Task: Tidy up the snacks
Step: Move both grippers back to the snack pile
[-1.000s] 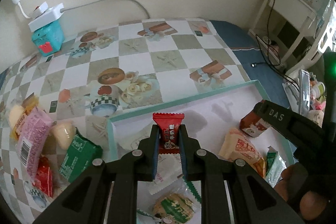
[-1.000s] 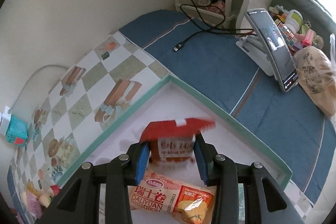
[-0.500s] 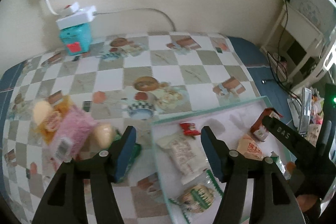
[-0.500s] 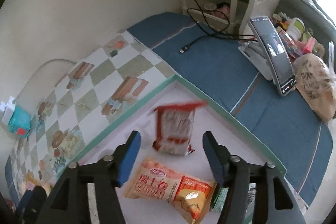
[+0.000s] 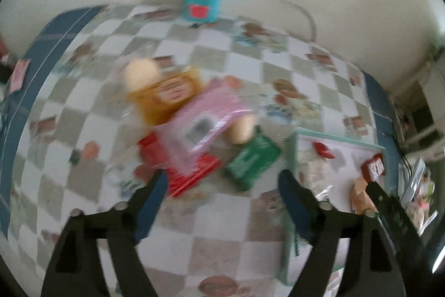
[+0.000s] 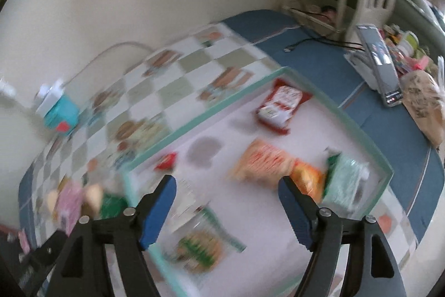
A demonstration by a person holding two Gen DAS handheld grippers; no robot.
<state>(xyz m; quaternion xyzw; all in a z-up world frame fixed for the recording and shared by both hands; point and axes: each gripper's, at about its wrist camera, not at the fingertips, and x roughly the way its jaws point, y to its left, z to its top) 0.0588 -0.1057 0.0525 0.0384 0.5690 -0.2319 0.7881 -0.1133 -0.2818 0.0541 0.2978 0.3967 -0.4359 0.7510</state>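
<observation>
**Between picks: both grippers empty, loose pile waiting on the cloth**

Left gripper (image 5: 222, 185) is hanging over the chequered tablecloth (image 5: 217, 224), jaws spreading wider, nothing between them. It is pointing at the loose snack pile, which is lying mid-cloth, just off the tray's left edge. In the pile, left to right: an orange packet (image 5: 164, 96) with a pale round bun at its far end, a red packet (image 5: 178, 171) at the near side, a pink packet (image 5: 205, 118) lying across both, a second pale bun (image 5: 242, 127), and a green packet (image 5: 253, 160) nearest the tray rim. View is blurred; labels unreadable.

The green-rimmed tray (image 6: 222, 105) is sitting at the right end of the cloth. Already inside: a small red sachet (image 6: 167, 160) near the left corner, a red-and-white pouch (image 6: 281, 105) toward the far corner, an orange roll packet (image 6: 261, 160) mid-tray, a green-white packet (image 6: 345, 180) against the right rim, another green-labelled one (image 6: 203, 244) at the near side.

Right gripper (image 6: 226, 202) is hovering over the tray, jaws also parting, pads touching nothing.

Judgement: this is the reach for the next loose item. The green packet looks easiest: at the pile's edge, uncovered. Next move calls for lowering the left jaws astride it, closing, then carrying it over the rim. The pink packet is overlapping its neighbours and may drag them.
</observation>
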